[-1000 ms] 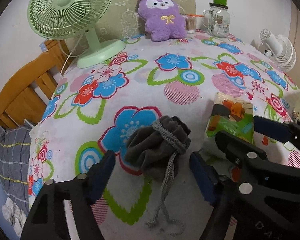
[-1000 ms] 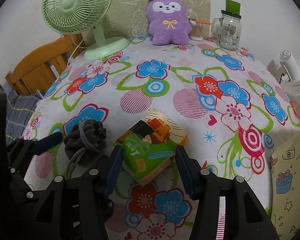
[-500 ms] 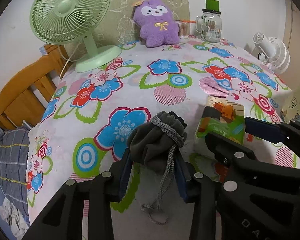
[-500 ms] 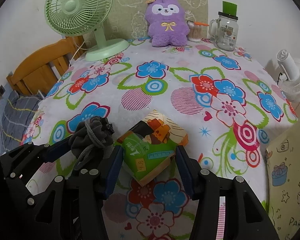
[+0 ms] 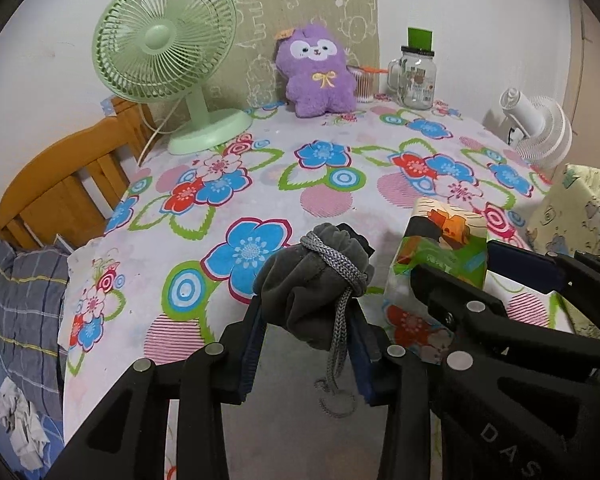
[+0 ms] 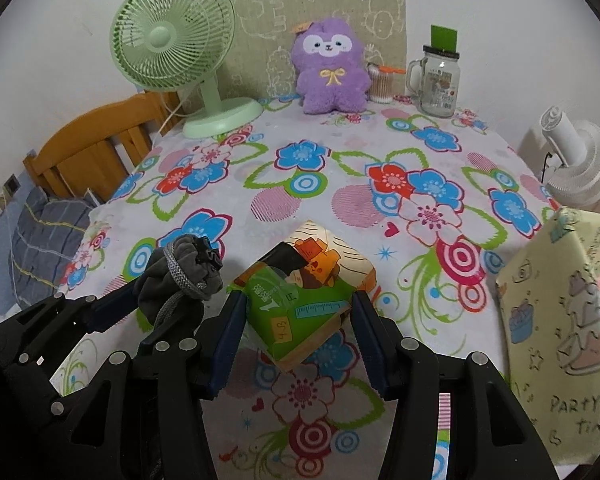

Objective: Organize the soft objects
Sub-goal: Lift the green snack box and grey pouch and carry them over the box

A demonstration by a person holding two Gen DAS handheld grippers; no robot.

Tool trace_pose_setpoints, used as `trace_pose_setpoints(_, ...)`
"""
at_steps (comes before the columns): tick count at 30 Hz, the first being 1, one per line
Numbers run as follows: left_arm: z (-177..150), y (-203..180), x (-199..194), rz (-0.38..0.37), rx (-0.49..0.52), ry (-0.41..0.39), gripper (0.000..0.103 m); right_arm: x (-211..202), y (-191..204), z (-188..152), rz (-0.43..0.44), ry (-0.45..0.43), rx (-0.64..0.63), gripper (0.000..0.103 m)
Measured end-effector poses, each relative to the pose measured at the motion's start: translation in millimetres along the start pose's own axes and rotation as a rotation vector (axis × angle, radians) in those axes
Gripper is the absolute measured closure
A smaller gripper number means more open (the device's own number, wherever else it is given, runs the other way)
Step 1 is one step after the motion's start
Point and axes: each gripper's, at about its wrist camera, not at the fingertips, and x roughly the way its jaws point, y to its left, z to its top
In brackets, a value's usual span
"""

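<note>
Now closed on the grey drawstring pouch (image 5: 316, 284), left gripper (image 5: 306, 344) up off the floral tablecloth (image 5: 324, 184), no longer wide open. Right gripper (image 6: 298, 328) hugging the green tissue pack (image 6: 300, 288), also raised. Best carried level and slowly, dangling cord (image 5: 338, 356) kept clear, towards the yellow party bag (image 6: 560, 320) probably.

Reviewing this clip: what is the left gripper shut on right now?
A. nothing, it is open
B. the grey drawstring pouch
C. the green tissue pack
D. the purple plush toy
B: in the left wrist view the left gripper has its blue pads pressed against both sides of the grey drawstring pouch, whose cord hangs down between them, while the green tissue pack sits in the right gripper.
</note>
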Motion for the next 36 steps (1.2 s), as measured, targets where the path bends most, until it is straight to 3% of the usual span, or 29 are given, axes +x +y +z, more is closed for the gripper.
trace_pose_setpoints(21, -9, -31, -74, -0.010, -0.030, -0.116, 0.064, -79, -11, -12, 0.003, -0.129, -0.037, 0.046)
trace_pose_setpoints(36, 5, -56, -118, -0.027, -0.040, -0.192, 0.064, -131, -35, -4, -0.001, -0.214, -0.056, 0.046)
